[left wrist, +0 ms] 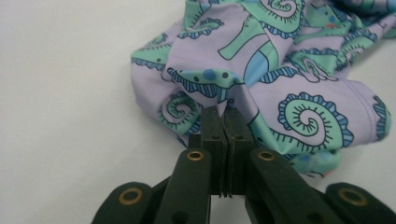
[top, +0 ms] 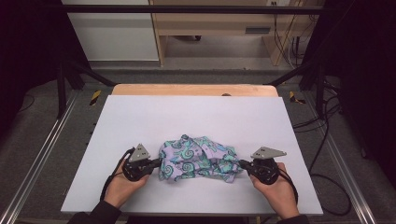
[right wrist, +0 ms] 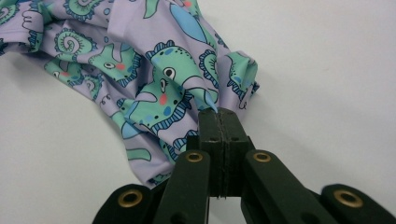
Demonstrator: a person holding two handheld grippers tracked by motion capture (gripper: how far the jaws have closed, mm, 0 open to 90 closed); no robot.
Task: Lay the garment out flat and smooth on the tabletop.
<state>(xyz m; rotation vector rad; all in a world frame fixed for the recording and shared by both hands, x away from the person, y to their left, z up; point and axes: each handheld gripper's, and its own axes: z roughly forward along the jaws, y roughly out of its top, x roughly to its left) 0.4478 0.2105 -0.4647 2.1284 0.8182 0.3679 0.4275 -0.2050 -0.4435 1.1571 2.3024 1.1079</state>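
On the near half of the white counter [top: 140,116], we are finding a crumpled lilac garment [top: 198,157] printed with green dinosaurs and spirals, lying bunched between the two hands. We are recording the left tongs [top: 156,163] as pressed fully together at the garment's left edge; in the left gripper view the tongs [left wrist: 225,112] are biting into a fold of the fabric [left wrist: 261,79]. We are recording the right tongs [top: 242,164] likewise clamped at the right edge, and the right gripper view is showing the tongs [right wrist: 219,112] pinching a tuck of the cloth [right wrist: 154,79].

We are judging the work to be at an early stage: both grips are secured, but the garment is remaining heaped and wrinkled, with no flat panel or tidy fold showing. Spreading it out and smoothing or folding it are, in our assessment, still outstanding.

We are finding no brand, label or legible writing on the fabric, the tongs or the counter.
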